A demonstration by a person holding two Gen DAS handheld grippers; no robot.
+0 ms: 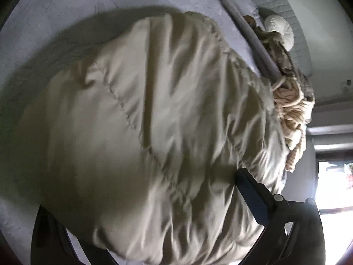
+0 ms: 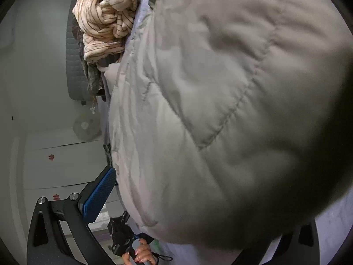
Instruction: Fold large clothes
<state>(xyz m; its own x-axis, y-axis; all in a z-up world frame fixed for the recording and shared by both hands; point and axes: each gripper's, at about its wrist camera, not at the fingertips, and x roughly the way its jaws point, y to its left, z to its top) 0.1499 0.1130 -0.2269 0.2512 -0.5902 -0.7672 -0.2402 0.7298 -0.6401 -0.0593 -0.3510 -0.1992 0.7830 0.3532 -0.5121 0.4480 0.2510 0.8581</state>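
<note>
A large beige quilted puffer jacket (image 1: 154,121) fills the left wrist view, bunched over a lavender bed sheet (image 1: 55,22). My left gripper (image 1: 154,231) has the jacket's bulk between its fingers; one blue-padded finger (image 1: 251,196) shows at the right, the other is hidden by fabric. In the right wrist view the same jacket (image 2: 220,110) fills the frame. My right gripper (image 2: 198,209) has jacket fabric between its fingers; its left blue pad (image 2: 99,196) shows beside the cloth, the other finger is mostly covered.
A pile of striped cream clothes (image 1: 291,119) and a brown garment (image 1: 284,59) lies at the bed's edge; the clothes also show in the right wrist view (image 2: 106,17). A white round cushion (image 1: 280,28) lies beyond. A bright window (image 1: 335,176) is at right. A person's hand (image 2: 141,254) holds the other gripper below.
</note>
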